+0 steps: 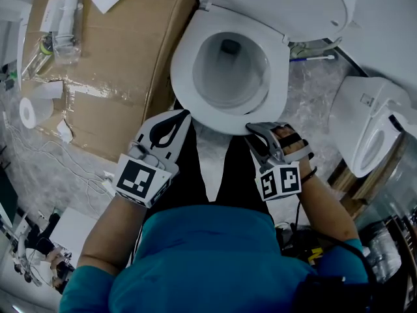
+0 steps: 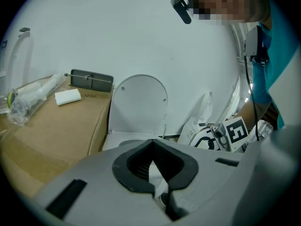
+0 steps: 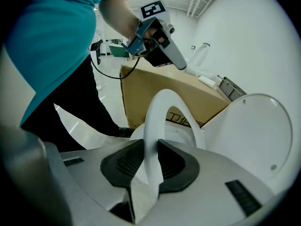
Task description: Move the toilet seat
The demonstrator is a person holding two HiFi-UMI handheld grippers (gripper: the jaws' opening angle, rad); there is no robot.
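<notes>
The white toilet seat (image 1: 184, 64) rings the bowl, with the lid (image 1: 280, 5) standing up behind it. My right gripper (image 1: 255, 130) is shut on the front rim of the seat. In the right gripper view the seat (image 3: 155, 121) runs up from between the dark pads (image 3: 176, 166), raised clear of the bowl, and the lid (image 3: 254, 131) stands at the right. My left gripper (image 1: 182, 115) hangs at the bowl's front left, tips together, holding nothing. Its own view looks over the shut jaws at the raised lid (image 2: 141, 102).
A big cardboard box (image 1: 124, 64) lies left of the toilet, with a plastic-wrapped pipe (image 1: 65, 18) and a white block on it. A second toilet (image 1: 365, 129) stands at the right. The person's black-clad legs stand right in front of the bowl.
</notes>
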